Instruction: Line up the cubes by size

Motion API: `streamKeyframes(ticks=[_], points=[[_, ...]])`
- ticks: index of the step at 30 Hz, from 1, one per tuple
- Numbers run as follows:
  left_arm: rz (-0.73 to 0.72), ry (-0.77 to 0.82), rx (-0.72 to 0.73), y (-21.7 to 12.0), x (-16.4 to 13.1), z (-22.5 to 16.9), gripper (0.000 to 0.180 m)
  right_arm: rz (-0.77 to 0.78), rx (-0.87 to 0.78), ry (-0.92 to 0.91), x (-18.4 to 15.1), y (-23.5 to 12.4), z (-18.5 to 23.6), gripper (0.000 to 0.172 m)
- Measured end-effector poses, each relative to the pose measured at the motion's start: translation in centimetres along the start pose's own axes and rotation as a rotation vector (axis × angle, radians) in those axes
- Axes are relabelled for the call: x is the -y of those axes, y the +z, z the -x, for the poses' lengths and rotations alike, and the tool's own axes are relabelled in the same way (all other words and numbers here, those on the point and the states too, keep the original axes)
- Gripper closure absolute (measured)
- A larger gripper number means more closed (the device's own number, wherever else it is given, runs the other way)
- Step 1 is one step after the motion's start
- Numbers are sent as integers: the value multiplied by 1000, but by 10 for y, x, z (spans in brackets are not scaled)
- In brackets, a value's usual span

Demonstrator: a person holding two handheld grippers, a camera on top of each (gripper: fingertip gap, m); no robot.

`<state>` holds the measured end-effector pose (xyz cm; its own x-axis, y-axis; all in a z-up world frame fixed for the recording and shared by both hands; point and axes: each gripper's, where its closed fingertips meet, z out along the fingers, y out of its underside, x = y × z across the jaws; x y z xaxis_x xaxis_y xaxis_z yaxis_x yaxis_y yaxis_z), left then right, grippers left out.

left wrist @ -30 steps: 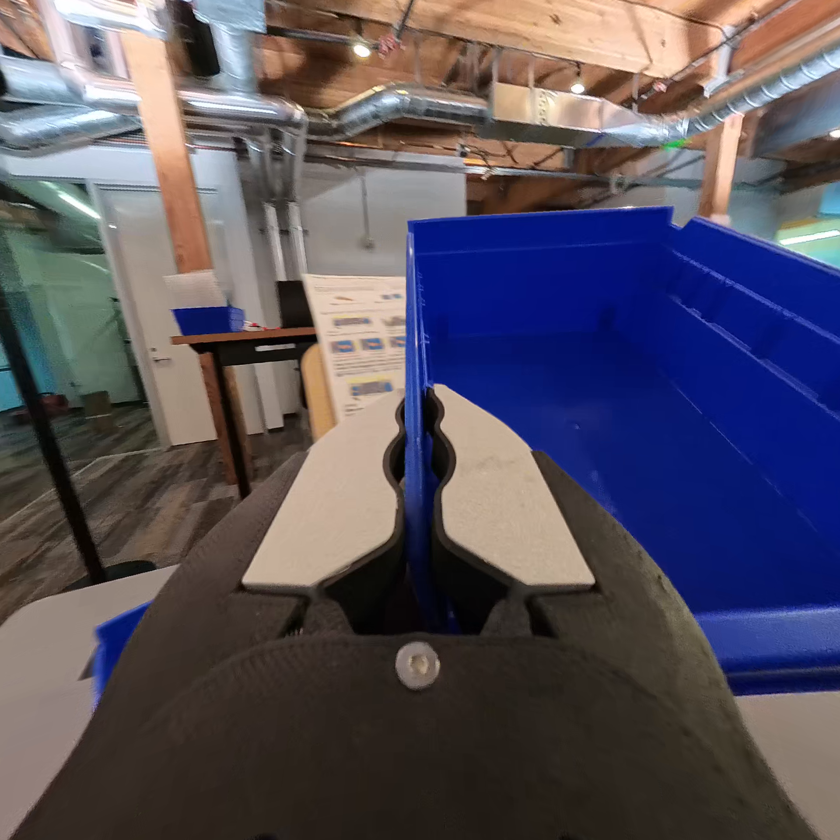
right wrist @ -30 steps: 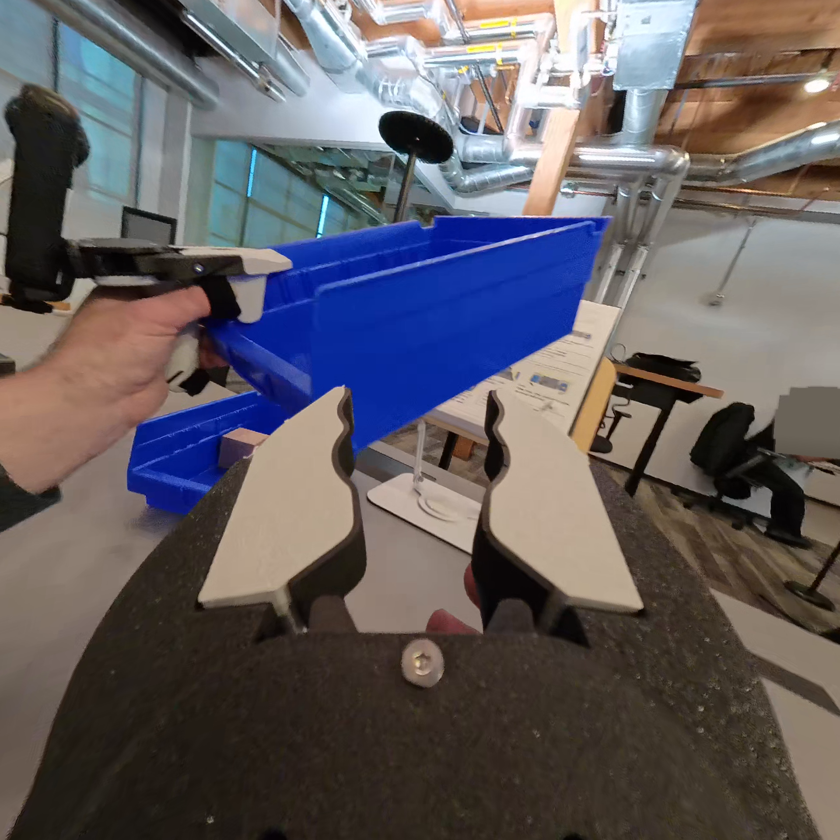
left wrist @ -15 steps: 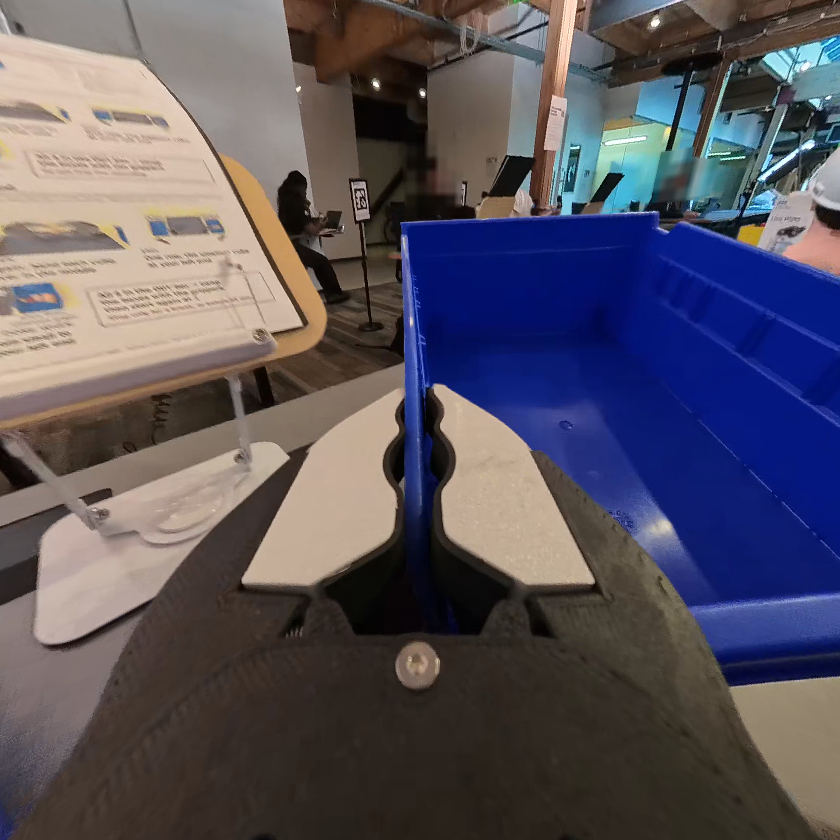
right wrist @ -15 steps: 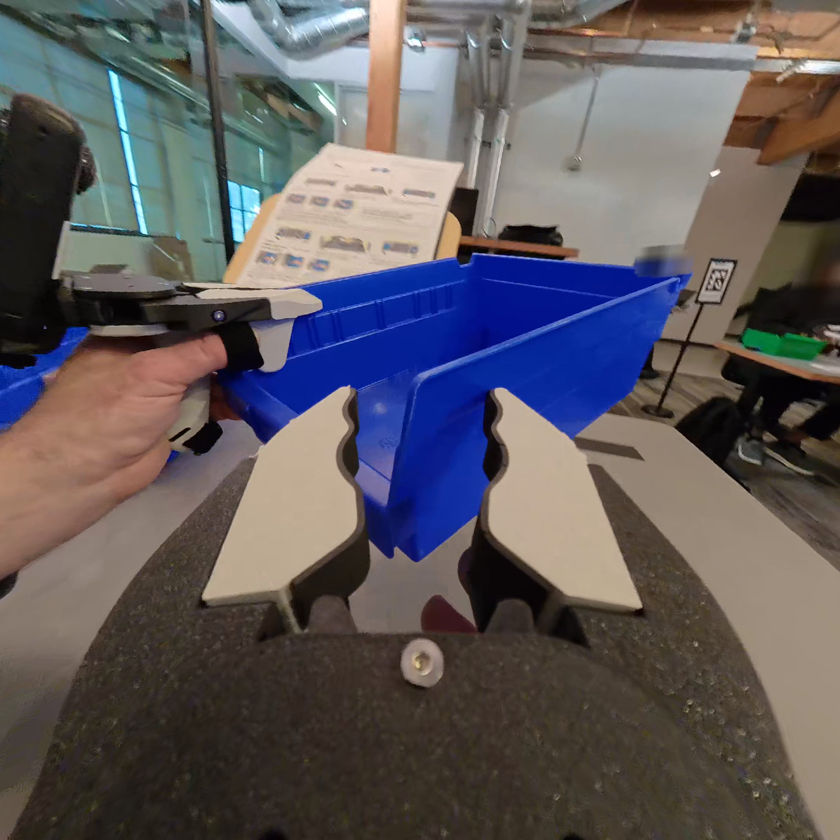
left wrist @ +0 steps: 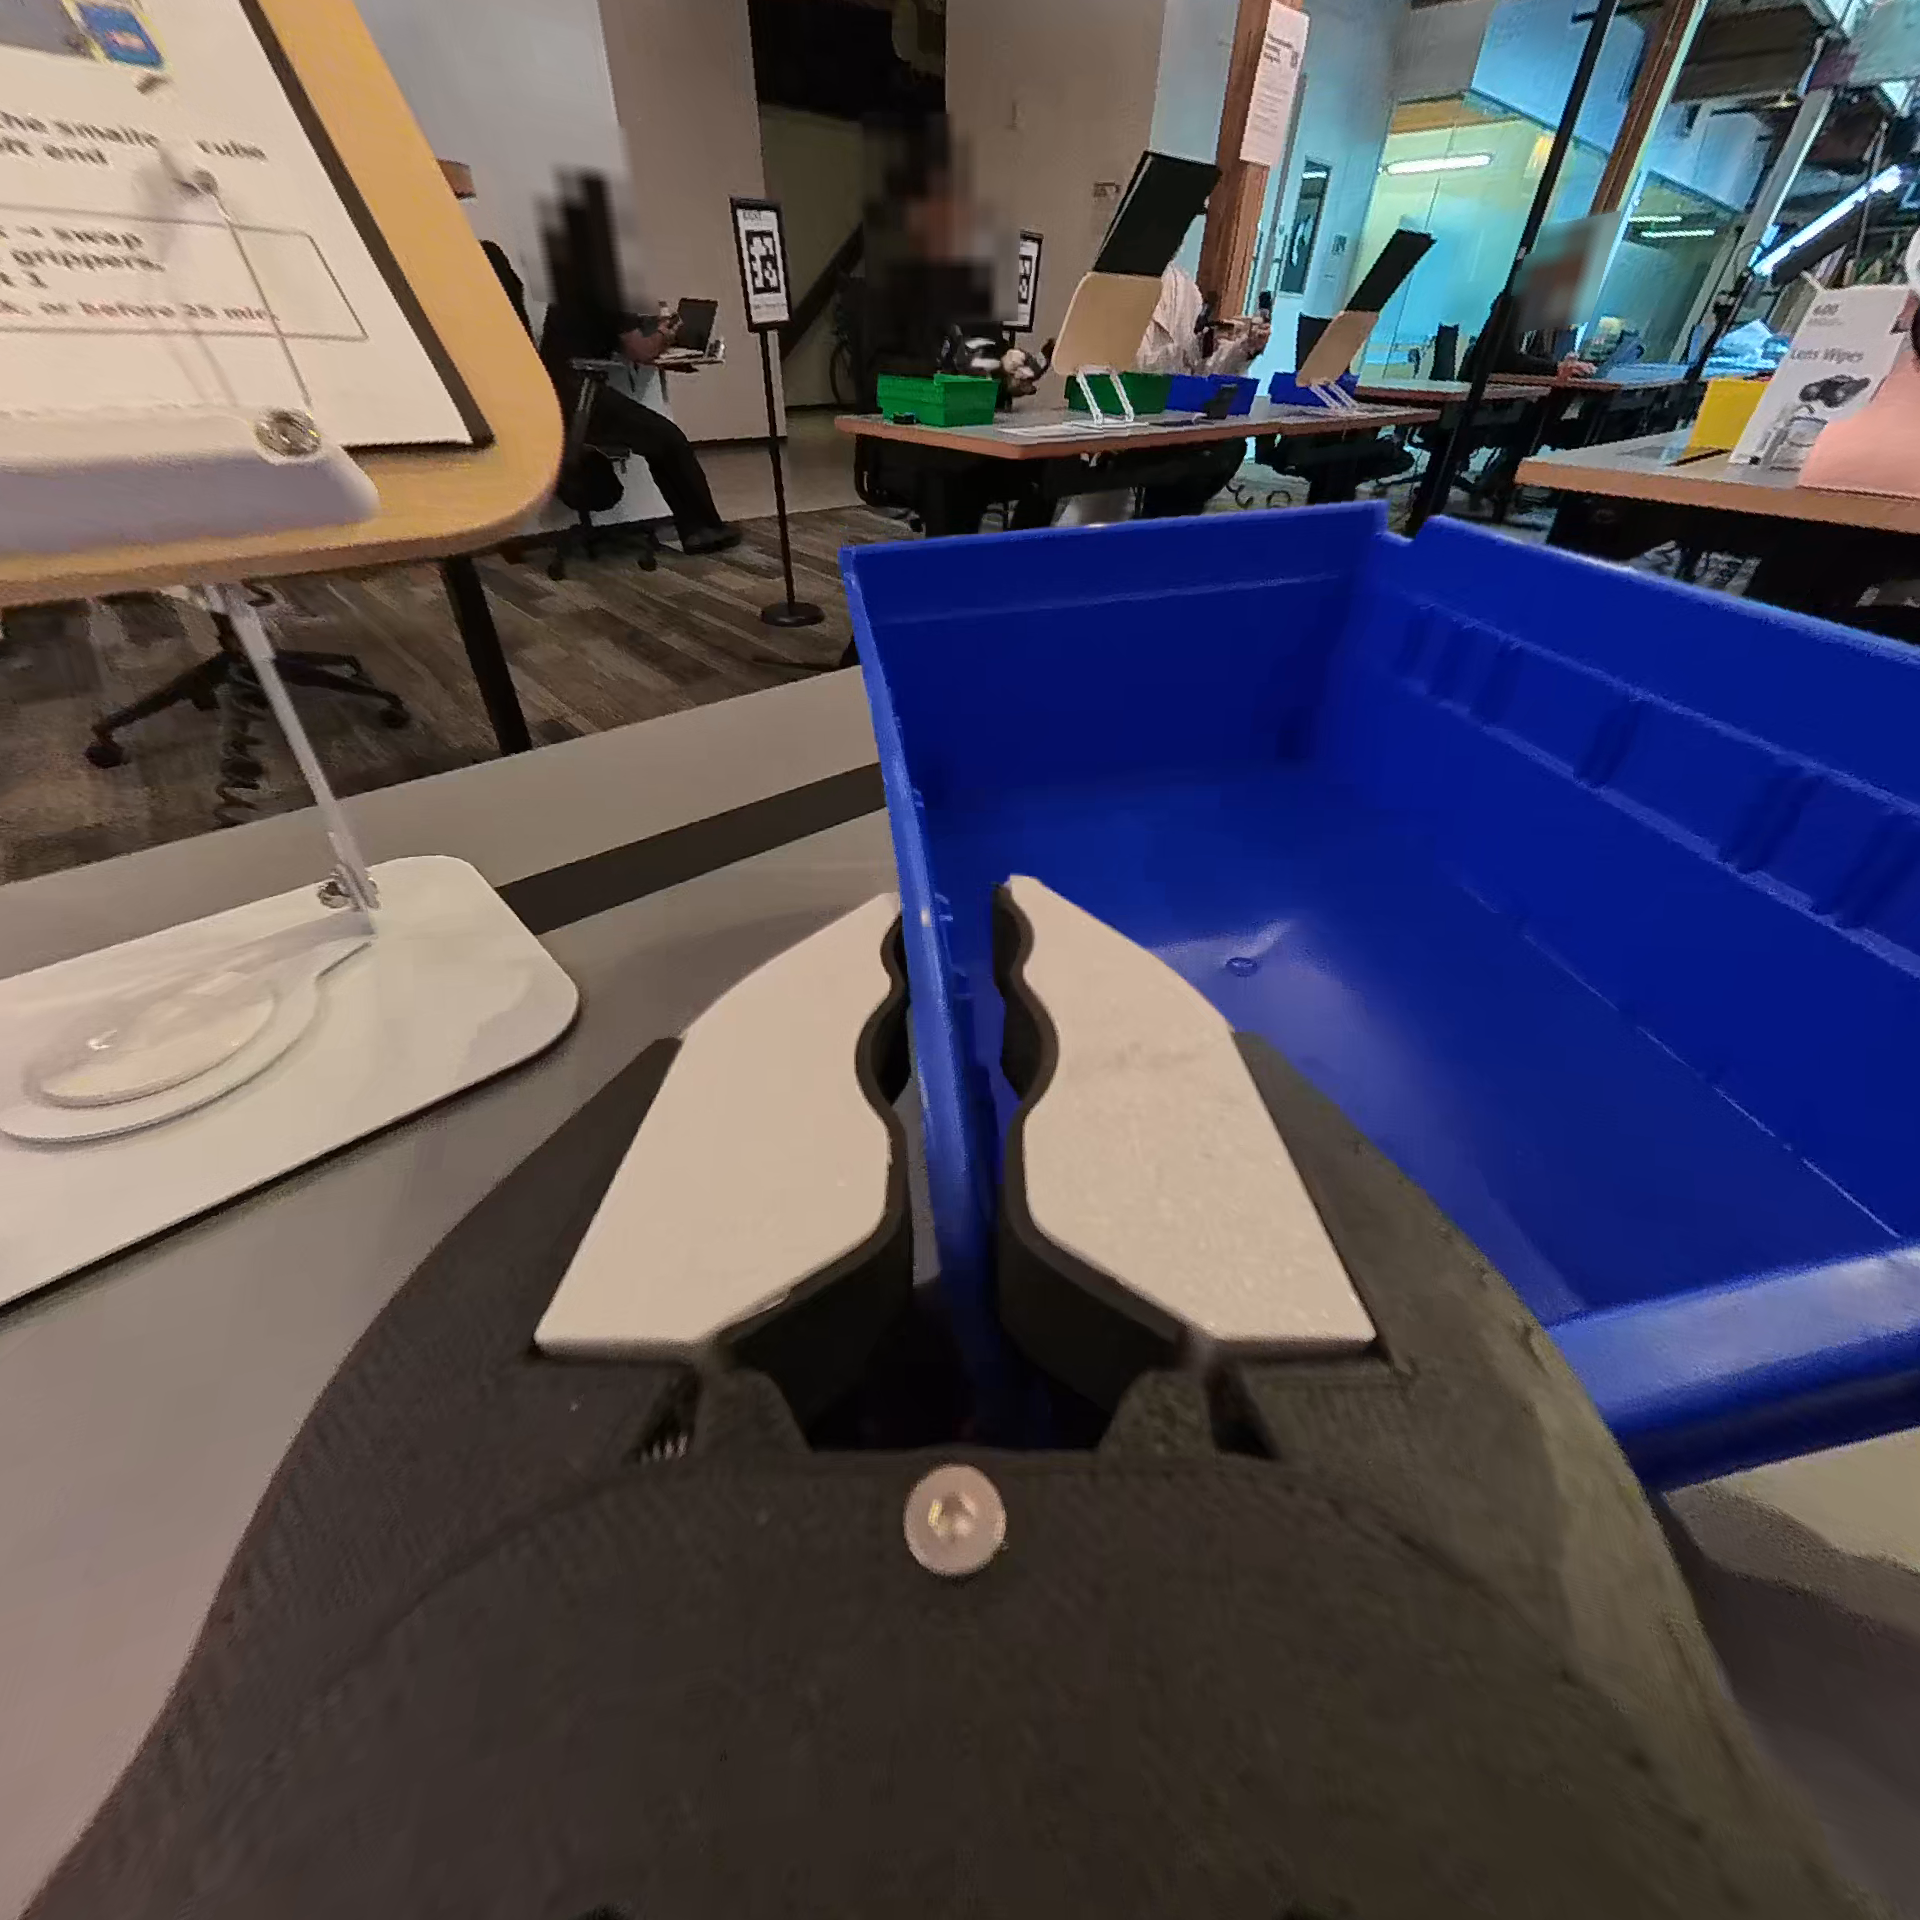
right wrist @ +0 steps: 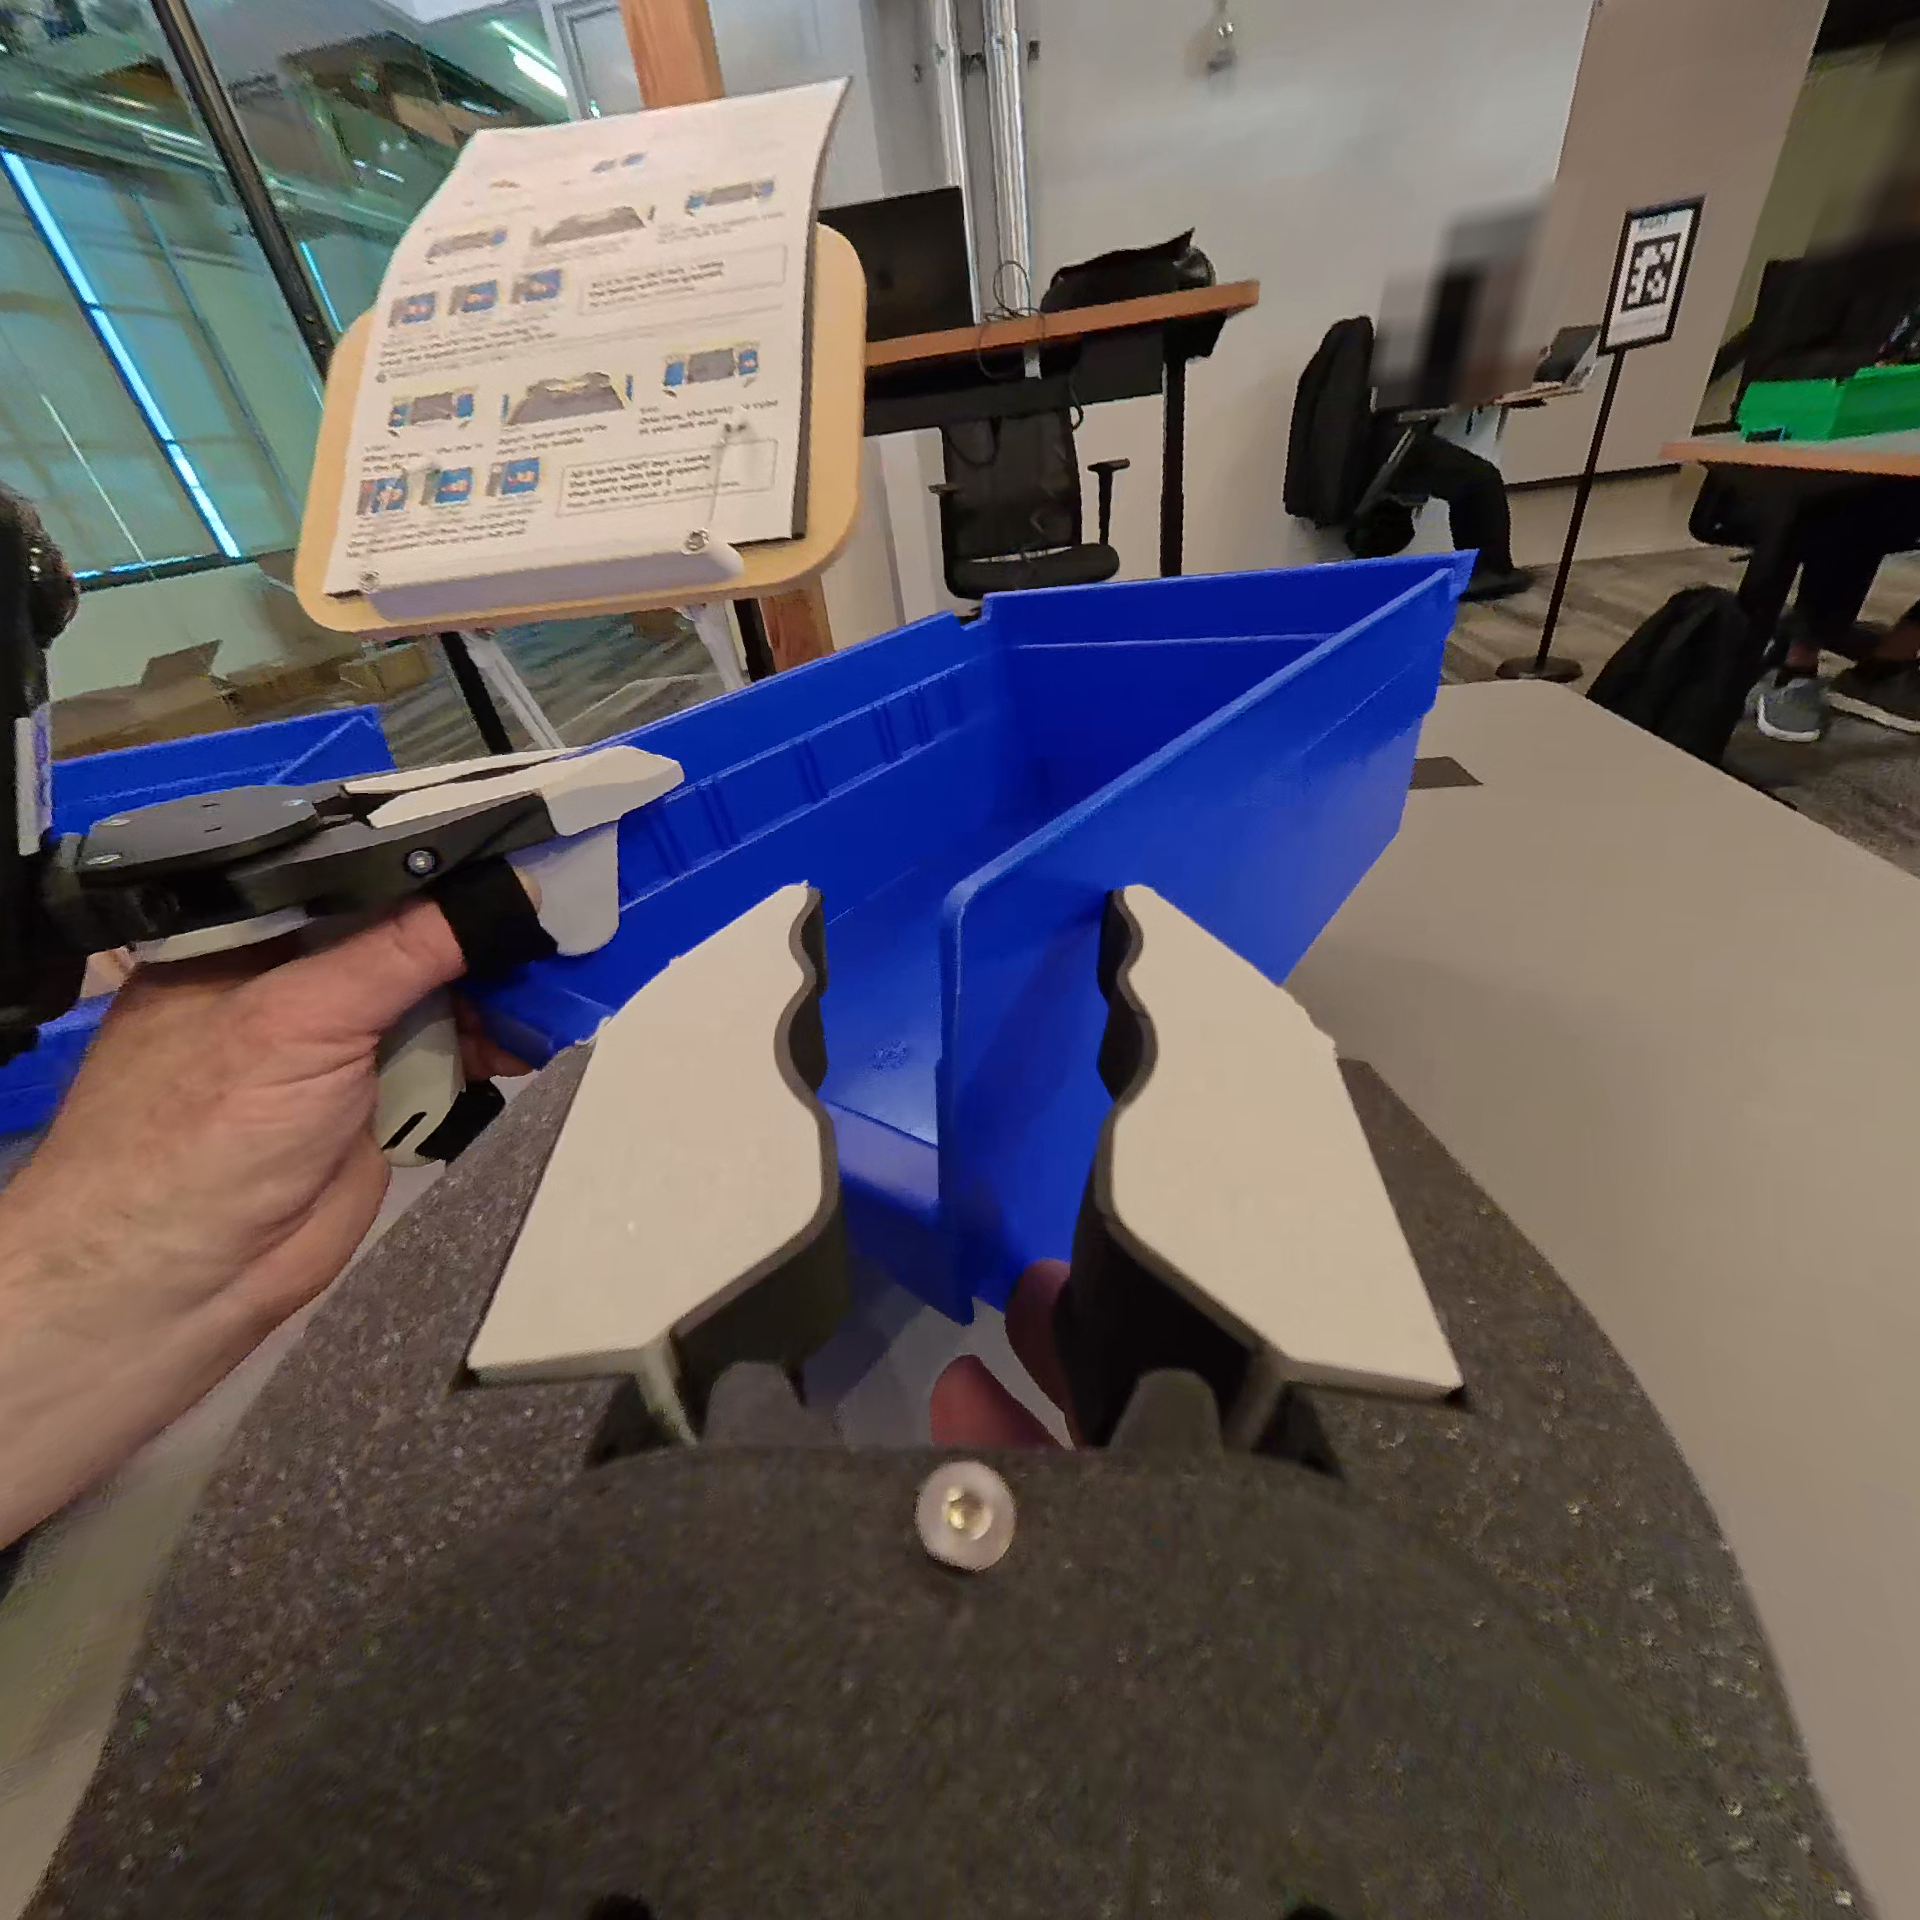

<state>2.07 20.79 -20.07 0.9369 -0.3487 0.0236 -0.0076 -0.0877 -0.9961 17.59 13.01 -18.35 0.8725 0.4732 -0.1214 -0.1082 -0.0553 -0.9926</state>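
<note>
An empty blue bin rests on the grey table. My left gripper straddles its left wall. The fingers have parted a little, and a slit shows between the right pad and the wall, so it is open. In the right wrist view this left gripper sits at the bin's near left corner. My right gripper is open around the bin's right wall, and neither pad touches it. No cube is in view.
An instruction sheet on a wooden stand rises behind the bin; its white base lies left of my left gripper. A second blue bin sits far left. The grey table extends to the right. People sit at desks beyond. My right fingertips sit around 20 cm from my left ones.
The bin came down from a raised tilt to the table. My left fingers, clamped on its wall before, have parted slightly. My right gripper moved in around the right wall.
</note>
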Motion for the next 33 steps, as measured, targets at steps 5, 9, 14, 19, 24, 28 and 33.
streamKeyframes(ticks=[5, 9, 14, 19, 24, 28, 33], points=[[15, 6, -24, 8, -9, -7, 159, 28, -30, 4, -12, 12, -17, 121], [25, 19, -35, 14, -13, -13, 151, 44, -54, -10, -19, 23, -32, 121], [29, 26, -47, 20, -15, -20, 141, 54, -77, -37, -23, 37, -51, 125], [17, 24, -23, 29, -14, -18, 139, 58, -51, -46, -22, 53, -63, 128], [24, 19, -9, 40, -13, -14, 138, 59, -40, -58, -22, 64, -69, 126], [32, 13, 4, 42, -14, -11, 138, 63, -32, -59, -22, 65, -69, 127], [51, -26, -13, 43, -14, -11, 135, 70, -48, -82, -23, 66, -68, 125]])
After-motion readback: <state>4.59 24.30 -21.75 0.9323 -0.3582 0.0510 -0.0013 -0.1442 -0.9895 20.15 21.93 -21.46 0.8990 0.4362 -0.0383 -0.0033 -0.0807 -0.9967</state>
